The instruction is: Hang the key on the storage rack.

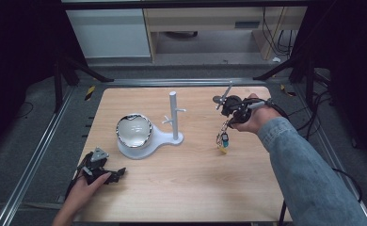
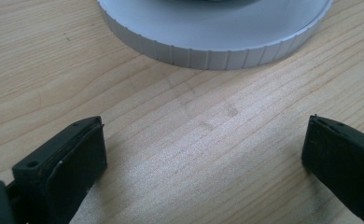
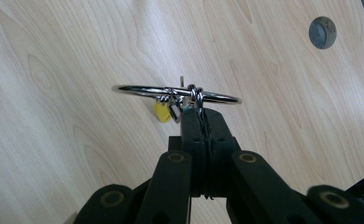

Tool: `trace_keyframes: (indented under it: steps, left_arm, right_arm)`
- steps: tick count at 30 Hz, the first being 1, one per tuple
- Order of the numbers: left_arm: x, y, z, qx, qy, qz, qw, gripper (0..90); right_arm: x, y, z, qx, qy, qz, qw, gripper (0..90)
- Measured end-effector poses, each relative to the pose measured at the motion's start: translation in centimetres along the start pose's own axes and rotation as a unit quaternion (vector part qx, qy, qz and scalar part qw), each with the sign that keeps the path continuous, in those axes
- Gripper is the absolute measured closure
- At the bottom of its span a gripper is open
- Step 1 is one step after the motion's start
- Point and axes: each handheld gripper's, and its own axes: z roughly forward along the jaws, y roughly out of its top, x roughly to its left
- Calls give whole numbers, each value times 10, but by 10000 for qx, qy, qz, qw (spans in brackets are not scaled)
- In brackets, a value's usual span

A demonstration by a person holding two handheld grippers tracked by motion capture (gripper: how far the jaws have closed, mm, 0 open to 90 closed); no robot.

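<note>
Setting: we see a pale wooden table (image 1: pixel 186 188) inside a dark metal frame, with grey floor and light cabinets beyond its far edge.
Landmark: we take the white stand (image 1: pixel 174 123) near the table's middle as our reference; it is an upright post with short pegs on a flat white base.
Bowl: a shiny rounded bowl (image 1: pixel 133 131) sits on the wider disc of that base, just to the left of the post.
Disc edge: in the left gripper view we see the ribbed rim of the white disc (image 2: pixel 208 56) ahead of the jaws, apart from them.
Right gripper: the right gripper (image 1: pixel 226 112) is held above the table to the right of the stand, in a hand with a denim sleeve; its jaws are pressed together on a chain.
Key ring: a metal key ring (image 3: pixel 176 93) hangs from the right gripper by that chain, right of the stand, with small yellow and blue tags (image 1: pixel 223 143) dangling below, off the wood.
Left gripper: the left gripper (image 1: pixel 118 173) lies on the table near the front left corner, left of and nearer than the stand; its jaws stand wide with bare wood between them.
</note>
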Motion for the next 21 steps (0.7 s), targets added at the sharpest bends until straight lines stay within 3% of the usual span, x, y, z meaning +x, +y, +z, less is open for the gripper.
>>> trace_keyframes:
  steps: [21]
  left_arm:
    - [0,-1,-1,13,-3,18,10000,0]
  right_arm:
    - [-1,26,-9,-183,-7,-77,9998,889]
